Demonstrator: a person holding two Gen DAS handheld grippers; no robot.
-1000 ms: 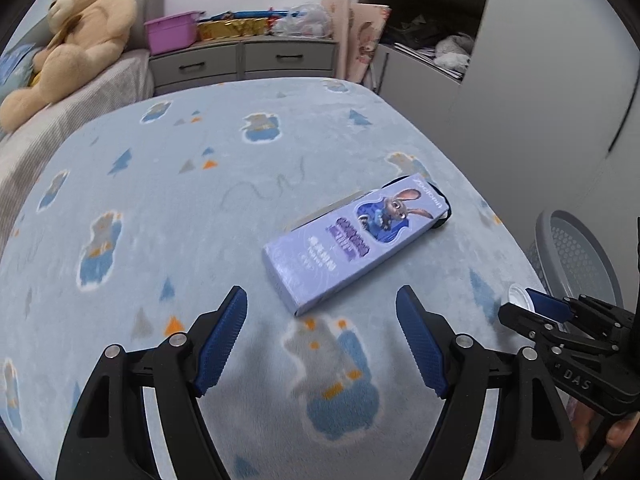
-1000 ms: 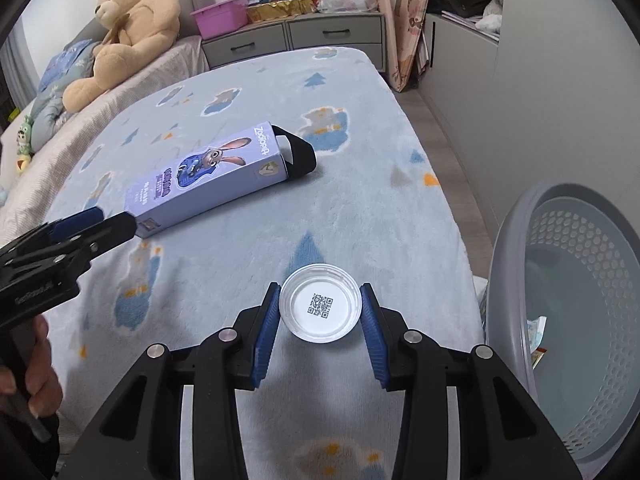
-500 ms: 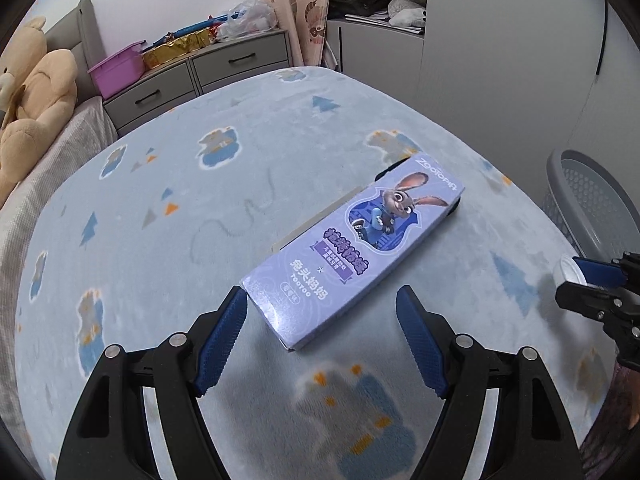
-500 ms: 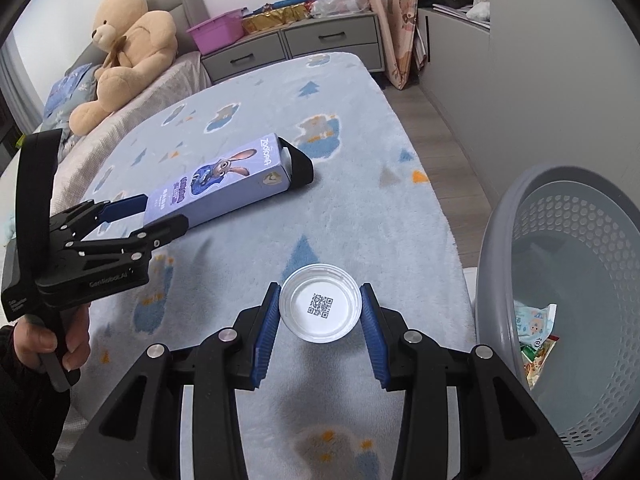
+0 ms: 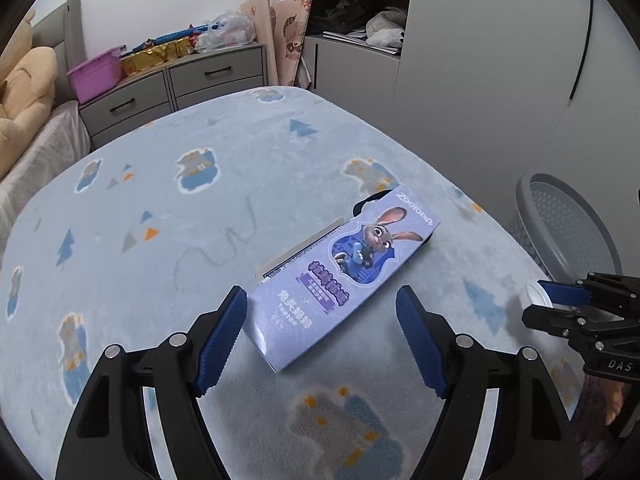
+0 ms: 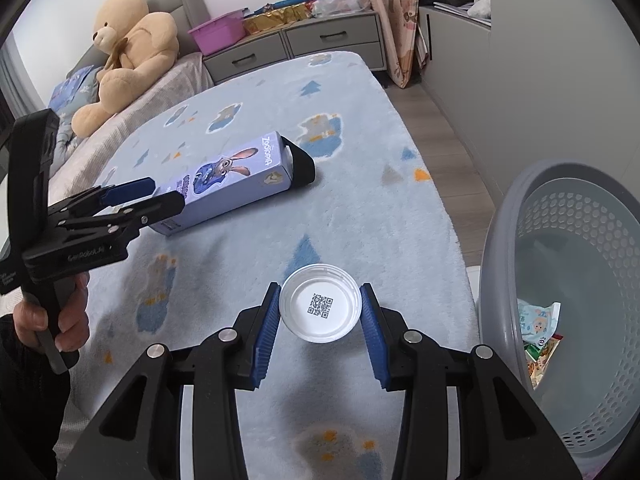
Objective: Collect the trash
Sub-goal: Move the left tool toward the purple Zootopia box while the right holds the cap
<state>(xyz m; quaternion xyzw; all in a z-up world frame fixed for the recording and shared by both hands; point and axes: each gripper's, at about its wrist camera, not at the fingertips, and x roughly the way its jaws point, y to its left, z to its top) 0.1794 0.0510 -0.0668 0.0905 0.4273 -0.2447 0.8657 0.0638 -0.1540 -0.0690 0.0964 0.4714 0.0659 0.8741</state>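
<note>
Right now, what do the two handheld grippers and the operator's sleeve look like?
Both are black linkage frames with silver pivot screws and ribbed blue finger pads. The left gripper carries white "GenRobot.AI" lettering on its side and a black pistol-style handle in the person's hand. The right gripper shows "DAS" lettering. The sleeve is dark.

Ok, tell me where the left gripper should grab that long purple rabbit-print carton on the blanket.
Grip the long purple rabbit-print carton across its narrow width at the near end, coming down from above. It lies flat on the blanket, and the left gripper, open, already straddles that end, so its long sides face the pads.
</note>
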